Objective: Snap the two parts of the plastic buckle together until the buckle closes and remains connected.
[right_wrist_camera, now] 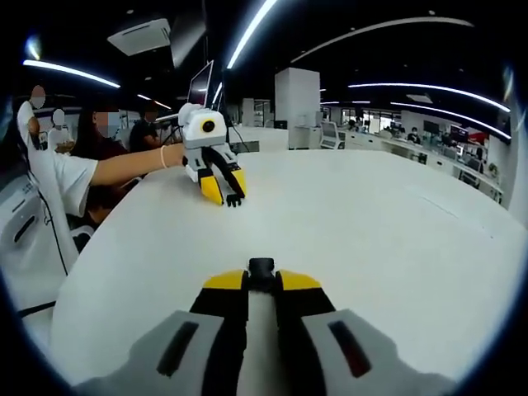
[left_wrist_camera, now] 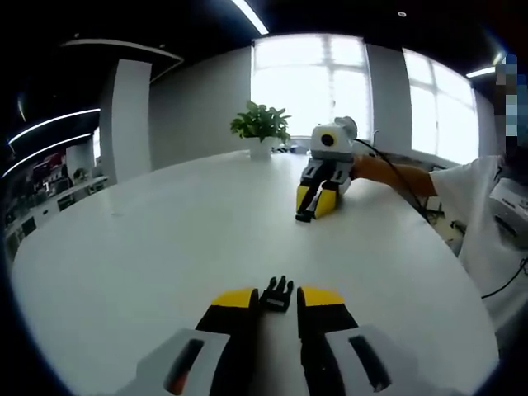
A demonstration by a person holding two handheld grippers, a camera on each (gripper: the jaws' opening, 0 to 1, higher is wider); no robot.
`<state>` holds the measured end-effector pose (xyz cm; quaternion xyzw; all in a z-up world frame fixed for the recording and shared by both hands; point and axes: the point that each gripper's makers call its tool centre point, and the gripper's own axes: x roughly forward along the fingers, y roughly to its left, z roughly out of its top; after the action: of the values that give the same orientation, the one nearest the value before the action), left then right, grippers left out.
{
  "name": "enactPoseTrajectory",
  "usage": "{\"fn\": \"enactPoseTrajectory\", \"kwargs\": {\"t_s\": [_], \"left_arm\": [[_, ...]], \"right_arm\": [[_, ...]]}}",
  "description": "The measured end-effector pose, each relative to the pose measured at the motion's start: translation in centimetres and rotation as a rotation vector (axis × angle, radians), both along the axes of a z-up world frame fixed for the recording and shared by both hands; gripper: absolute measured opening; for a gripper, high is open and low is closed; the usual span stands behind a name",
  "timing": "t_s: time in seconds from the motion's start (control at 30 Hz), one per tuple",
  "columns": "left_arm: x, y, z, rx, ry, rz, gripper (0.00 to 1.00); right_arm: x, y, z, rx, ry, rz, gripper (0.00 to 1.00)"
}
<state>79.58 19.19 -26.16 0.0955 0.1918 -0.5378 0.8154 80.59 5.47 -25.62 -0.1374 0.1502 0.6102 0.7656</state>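
Left gripper view: the left gripper (left_wrist_camera: 278, 298) grasps the pronged buckle half (left_wrist_camera: 277, 293) between its tips, low over the white table (left_wrist_camera: 165, 247), well apart from the right gripper (left_wrist_camera: 317, 200).

Right gripper view: the right gripper (right_wrist_camera: 261, 280) is clenched on the buckle socket (right_wrist_camera: 261, 270); both halves look picked up, so next they must be brought together, prongs lined up with the socket mouth.

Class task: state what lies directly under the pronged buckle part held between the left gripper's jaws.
The white table lies under the pronged buckle part, which the left gripper holds. The jaws cover its rear end, so that stays unseen.
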Motion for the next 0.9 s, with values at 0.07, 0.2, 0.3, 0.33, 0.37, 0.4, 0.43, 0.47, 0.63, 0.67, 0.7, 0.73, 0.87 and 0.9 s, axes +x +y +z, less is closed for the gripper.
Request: {"fn": "enactPoseTrajectory", "kwargs": {"t_s": [0.07,0.2,0.3,0.33,0.37,0.4,0.43,0.47,0.63,0.67,0.7,0.73,0.87,0.9], "left_arm": [[0.0,-0.1,0.0,0.004,-0.004,0.002,0.14],[0.3,-0.2,0.0,0.009,-0.007,0.016,0.13],[0.3,-0.4,0.0,0.014,-0.011,0.017,0.12],[0.3,-0.5,0.0,0.015,-0.011,0.018,0.12],[0.3,-0.5,0.1,0.016,-0.011,0.017,0.12],[0.3,-0.7,0.1,0.013,-0.009,0.013,0.12],[0.3,-0.9,0.3,0.008,-0.011,0.012,0.12],[0.3,-1.0,0.5,0.004,-0.014,0.011,0.12],[0.1,-2.1,1.1,-0.021,-0.005,-0.008,0.12],[0.1,-2.3,1.2,-0.019,-0.005,-0.01,0.12],[0.0,-2.5,1.2,-0.018,-0.005,-0.015,0.12],[0.0,-2.7,1.1,-0.017,-0.003,-0.018,0.12],[-0.1,-3.5,1.0,-0.017,0.005,-0.034,0.12],[-0.2,-3.7,0.9,-0.017,0.005,-0.037,0.12]], "right_arm": [[0.0,0.0,0.0,0.002,0.005,0.001,0.12],[-0.2,0.2,0.0,0.008,0.022,0.007,0.12],[-0.5,0.4,0.1,0.019,0.033,0.011,0.12],[-0.5,0.4,0.2,0.025,0.035,0.011,0.12],[-0.5,0.5,0.2,0.029,0.036,0.01,0.12],[-0.6,0.6,0.3,0.036,0.036,0.012,0.12],[-0.6,0.6,0.4,0.041,0.034,0.014,0.12],[-0.5,0.7,0.6,0.047,0.034,0.014,0.12],[-0.6,1.0,0.9,0.061,0.034,0.022,0.12],[-0.7,1.0,0.9,0.06,0.033,0.024,0.12],[-0.7,1.1,0.9,0.06,0.033,0.027,0.12],[-0.8,1.1,0.9,0.062,0.033,0.031,0.12],[-0.8,1.3,0.9,0.066,0.034,0.042,0.12],[-0.8,1.3,0.9,0.066,0.032,0.044,0.12]]}}
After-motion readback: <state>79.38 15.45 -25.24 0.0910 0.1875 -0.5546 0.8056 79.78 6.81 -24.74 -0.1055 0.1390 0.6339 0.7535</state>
